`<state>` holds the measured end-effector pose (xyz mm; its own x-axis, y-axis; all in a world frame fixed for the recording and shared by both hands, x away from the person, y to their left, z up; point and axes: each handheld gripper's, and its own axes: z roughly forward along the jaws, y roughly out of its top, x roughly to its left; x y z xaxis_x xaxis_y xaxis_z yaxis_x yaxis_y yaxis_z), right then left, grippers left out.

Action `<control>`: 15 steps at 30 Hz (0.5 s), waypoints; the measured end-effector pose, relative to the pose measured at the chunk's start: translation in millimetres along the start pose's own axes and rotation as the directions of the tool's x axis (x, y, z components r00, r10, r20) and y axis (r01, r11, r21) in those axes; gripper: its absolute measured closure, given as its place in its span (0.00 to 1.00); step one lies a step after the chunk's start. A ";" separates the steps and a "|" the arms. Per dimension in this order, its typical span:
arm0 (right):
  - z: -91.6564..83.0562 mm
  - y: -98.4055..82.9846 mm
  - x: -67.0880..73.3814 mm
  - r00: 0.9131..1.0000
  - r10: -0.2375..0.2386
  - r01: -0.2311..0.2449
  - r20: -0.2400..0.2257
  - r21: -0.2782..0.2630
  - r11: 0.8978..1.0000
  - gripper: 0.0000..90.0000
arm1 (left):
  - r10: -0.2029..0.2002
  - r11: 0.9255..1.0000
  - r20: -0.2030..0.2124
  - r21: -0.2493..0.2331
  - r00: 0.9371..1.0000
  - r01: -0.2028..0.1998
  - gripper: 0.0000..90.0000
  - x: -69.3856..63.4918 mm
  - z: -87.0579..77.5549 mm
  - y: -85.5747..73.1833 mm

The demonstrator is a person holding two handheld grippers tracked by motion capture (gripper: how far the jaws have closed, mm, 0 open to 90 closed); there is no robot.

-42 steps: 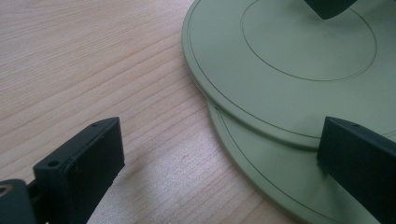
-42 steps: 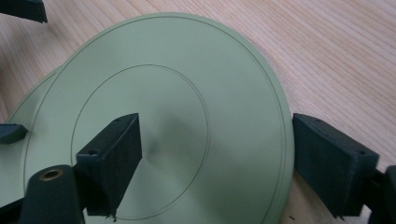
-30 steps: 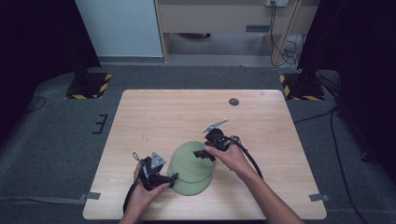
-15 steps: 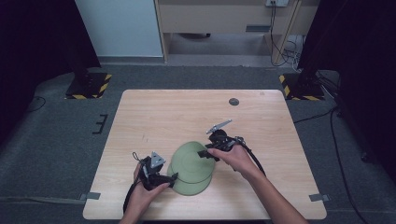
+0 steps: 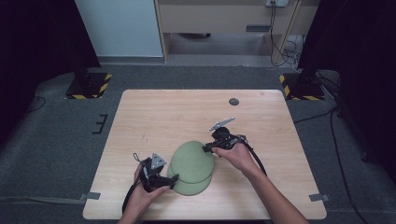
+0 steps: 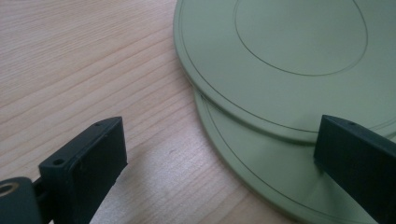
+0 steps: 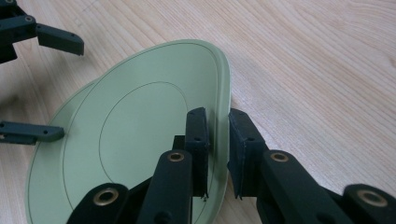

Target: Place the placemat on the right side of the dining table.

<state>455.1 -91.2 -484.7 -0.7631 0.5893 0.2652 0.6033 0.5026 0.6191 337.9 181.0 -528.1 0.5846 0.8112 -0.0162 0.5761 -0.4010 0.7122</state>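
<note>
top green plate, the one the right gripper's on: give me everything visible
The top plate is round, pale green, matte, plastic-looking, with a faint ring around its centre and a raised rim. It lies offset on a second green plate on the wooden table. The right gripper has just been closing, jaws astride its rim, which looks lifted. The left gripper is open beside it.

Upper plate (image 5: pixel 192 158) overlaps lower plate (image 5: pixel 191 185); both near table's (image 5: pixel 154 112) front edge
</note>
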 end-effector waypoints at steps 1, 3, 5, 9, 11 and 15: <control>-0.2 0.2 0.0 1.000 0.005 -0.005 -0.001 0.000 1.000 0.89 | 0.003 1.000 0.007 0.001 1.000 -0.003 0.02 -0.7 -0.2 0.0; -0.8 1.0 -0.5 1.000 0.005 -0.005 0.001 -0.008 1.000 0.90 | -0.012 1.000 0.022 0.002 1.000 0.012 0.03 -0.7 0.7 -0.4; -1.3 2.4 0.0 1.000 0.003 -0.003 0.006 -0.009 1.000 0.91 | -0.017 1.000 0.024 0.003 1.000 0.017 0.02 -0.4 1.2 -0.5; -2.0 8.5 1.7 1.000 -0.009 0.009 0.016 -0.013 1.000 0.92 | -0.011 1.000 0.007 -0.007 1.000 0.011 0.02 -2.3 3.6 1.8; -3.8 12.3 3.6 1.000 -0.009 0.009 0.012 -0.019 1.000 0.92 | -0.008 1.000 -0.005 -0.004 1.000 0.008 0.02 -3.3 4.4 3.4; -5.4 15.1 7.0 1.000 -0.020 0.020 -0.001 -0.024 0.999 0.89 | -0.014 1.000 -0.006 -0.005 1.000 0.014 0.01 -3.1 4.9 3.4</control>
<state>457.6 -82.9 -469.5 -0.7755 0.5782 0.2535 0.5819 0.4990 0.6421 340.8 175.1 -529.1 0.5732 0.8191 -0.0219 0.5810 -0.3874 0.7158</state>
